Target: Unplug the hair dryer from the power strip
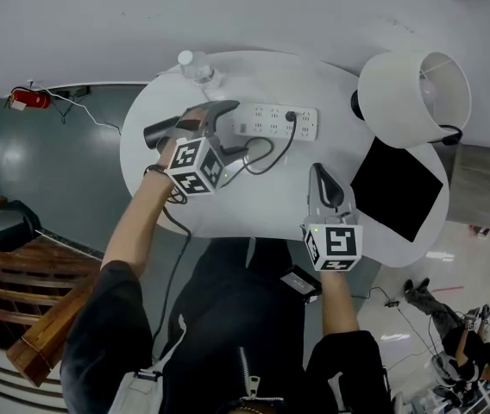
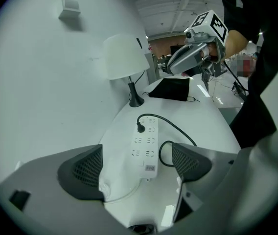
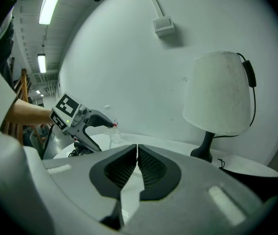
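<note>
Two jaws of the left gripper (image 2: 138, 163) stand wide apart and press on nothing, tipped down over the table (image 1: 254, 201). Just under and left of it lies the dryer (image 1: 157, 134), mostly covered. Only a dark grey barrel shows, lying roughly across the table with its free end toward the left rim, away from the strip (image 1: 275, 121). The white strip lies lengthwise along the far side, with a black plug (image 1: 291, 116) seated near its right end. The plug's cord (image 1: 273, 155) loops back toward the dryer. The left forearm comes up from the near left, wrist bent over. The right gripper (image 3: 137, 153) has its jaws pressed together, empty. It is held low by the near edge on a straight forearm, pointing at the wall. A lamp (image 1: 413, 93) stands far right.
</note>
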{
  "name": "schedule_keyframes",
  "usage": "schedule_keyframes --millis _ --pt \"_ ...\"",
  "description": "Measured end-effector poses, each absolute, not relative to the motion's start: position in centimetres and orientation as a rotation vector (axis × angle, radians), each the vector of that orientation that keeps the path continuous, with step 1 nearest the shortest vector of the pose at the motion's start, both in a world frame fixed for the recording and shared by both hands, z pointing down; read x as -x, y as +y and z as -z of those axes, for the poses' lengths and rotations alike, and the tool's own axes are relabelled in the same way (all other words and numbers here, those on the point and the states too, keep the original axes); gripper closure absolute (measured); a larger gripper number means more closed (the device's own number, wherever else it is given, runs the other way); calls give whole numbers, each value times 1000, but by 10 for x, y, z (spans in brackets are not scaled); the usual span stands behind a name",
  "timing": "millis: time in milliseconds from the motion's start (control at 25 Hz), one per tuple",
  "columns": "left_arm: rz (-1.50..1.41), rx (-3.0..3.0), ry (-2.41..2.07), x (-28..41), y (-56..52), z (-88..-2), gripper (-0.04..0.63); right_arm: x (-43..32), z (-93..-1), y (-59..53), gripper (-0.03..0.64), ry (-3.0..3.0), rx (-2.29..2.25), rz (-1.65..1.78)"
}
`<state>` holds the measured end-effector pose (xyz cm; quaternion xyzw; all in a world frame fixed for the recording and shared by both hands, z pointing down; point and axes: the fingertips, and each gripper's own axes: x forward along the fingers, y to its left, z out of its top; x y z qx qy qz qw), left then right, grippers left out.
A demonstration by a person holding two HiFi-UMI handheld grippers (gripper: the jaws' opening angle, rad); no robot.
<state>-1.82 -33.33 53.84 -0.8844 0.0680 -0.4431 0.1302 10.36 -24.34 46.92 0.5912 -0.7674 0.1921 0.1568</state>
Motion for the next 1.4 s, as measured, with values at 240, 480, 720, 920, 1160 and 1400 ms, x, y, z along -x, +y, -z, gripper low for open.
schedule_keyframes --millis 240,480,720,920,1160,1400 --pt "1401 2452 -2 5 -338 -552 173 -105 -479 -243 612 -2187 -1688 -577" --pt "1502 2439 -137 -3 -338 -578 173 -103 -486 -244 612 -2186 -1680 -582" --pt "1595 2466 -146 -1 -344 -610 173 -105 -491 -244 612 -2173 -1680 -594" --pt "1642 2462 -169 3 -350 -628 173 -106 -496 -245 612 -2162 -1683 -611" --pt "1689 2440 -206 6 -351 -647 173 -110 -500 -245 612 -2145 -1690 -627" --pt "1720 2406 -231 9 -352 -657 173 -113 -501 -246 612 -2136 -1699 -639"
